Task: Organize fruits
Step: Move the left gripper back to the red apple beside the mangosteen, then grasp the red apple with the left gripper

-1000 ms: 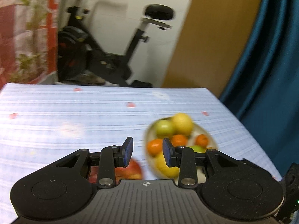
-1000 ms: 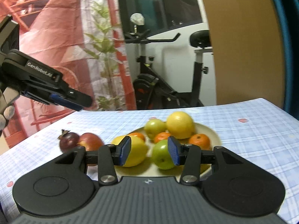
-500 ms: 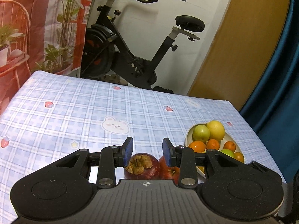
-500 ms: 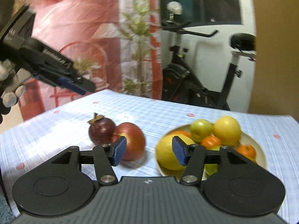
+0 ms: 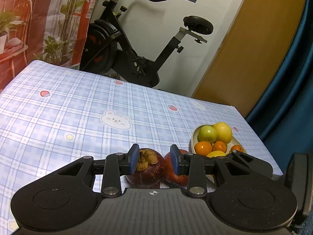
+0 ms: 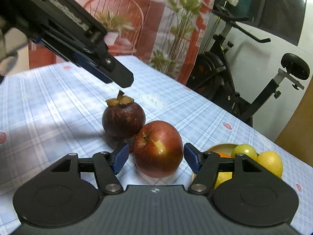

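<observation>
**Two loose fruits on the bench, a gripper at each**

Obs.: mangosteen (image 6: 123, 121) and red apple (image 6: 158, 148) sit touching on the checked bench (image 5: 78, 117), just beside a pale bowl (image 5: 193, 137) that holds green, yellow and orange fruit.

Right gripper (image 6: 156, 155): low, pointing at the apple. Fingers released; they have just been opening. The apple lies between the blue pads, with a gap at each side.

Left gripper (image 5: 154, 156): hangs in the air above the mangosteen, apart from it. Fingers clenched to their narrowest, grasping nothing.

An exercise bike (image 5: 137, 54) stands behind the bench.
</observation>
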`<state>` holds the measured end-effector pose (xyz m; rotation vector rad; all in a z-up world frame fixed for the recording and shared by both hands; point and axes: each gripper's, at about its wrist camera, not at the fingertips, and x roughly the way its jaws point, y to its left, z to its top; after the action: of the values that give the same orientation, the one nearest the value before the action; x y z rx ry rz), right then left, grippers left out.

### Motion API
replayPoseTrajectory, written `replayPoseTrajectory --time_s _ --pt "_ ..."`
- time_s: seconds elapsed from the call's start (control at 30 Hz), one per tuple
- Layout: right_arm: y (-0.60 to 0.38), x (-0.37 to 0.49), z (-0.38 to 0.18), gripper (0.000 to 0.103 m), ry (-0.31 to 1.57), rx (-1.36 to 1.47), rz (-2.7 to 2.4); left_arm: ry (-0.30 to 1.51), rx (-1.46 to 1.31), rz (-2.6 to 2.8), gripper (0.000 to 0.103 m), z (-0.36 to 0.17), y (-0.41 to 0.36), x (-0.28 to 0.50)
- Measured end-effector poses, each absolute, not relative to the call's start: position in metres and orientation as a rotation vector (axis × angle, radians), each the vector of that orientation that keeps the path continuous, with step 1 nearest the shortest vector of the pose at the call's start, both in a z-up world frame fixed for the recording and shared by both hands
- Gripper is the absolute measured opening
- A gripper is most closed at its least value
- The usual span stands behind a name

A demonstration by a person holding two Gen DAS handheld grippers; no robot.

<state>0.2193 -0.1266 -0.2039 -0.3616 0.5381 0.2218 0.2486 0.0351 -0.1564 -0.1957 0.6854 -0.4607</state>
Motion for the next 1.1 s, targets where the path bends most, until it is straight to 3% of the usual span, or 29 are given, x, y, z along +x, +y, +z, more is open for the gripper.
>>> replayPoseTrajectory --time_s 0.23,0.5,0.67,0.9,0.97,1.1 --pt "-0.12 0.238 -0.219 0.065 0.602 -0.438 0.197 0.68 -0.219 -0.464 0.036 -0.159 0.039 0.248" --pt "-0.129 0.226 -0.211 0.064 0.639 -0.305 0.235 0.709 -0.201 -0.494 0.037 -0.162 0.034 0.238" --pt "-0.138 0.199 -0.204 0.064 0.663 -0.139 0.273 0.742 -0.182 -0.546 0.049 -0.168 0.024 0.228" --pt "-0.149 0.167 -0.2 0.064 0.653 -0.041 0.29 0.777 -0.127 -0.619 0.051 -0.179 -0.001 0.208" --pt "-0.153 0.16 -0.2 0.064 0.646 -0.007 0.292 0.784 -0.112 -0.63 0.059 -0.183 -0.007 0.204" --pt "-0.163 0.149 -0.2 0.064 0.627 0.033 0.299 0.795 -0.083 -0.646 0.06 -0.187 -0.018 0.198"
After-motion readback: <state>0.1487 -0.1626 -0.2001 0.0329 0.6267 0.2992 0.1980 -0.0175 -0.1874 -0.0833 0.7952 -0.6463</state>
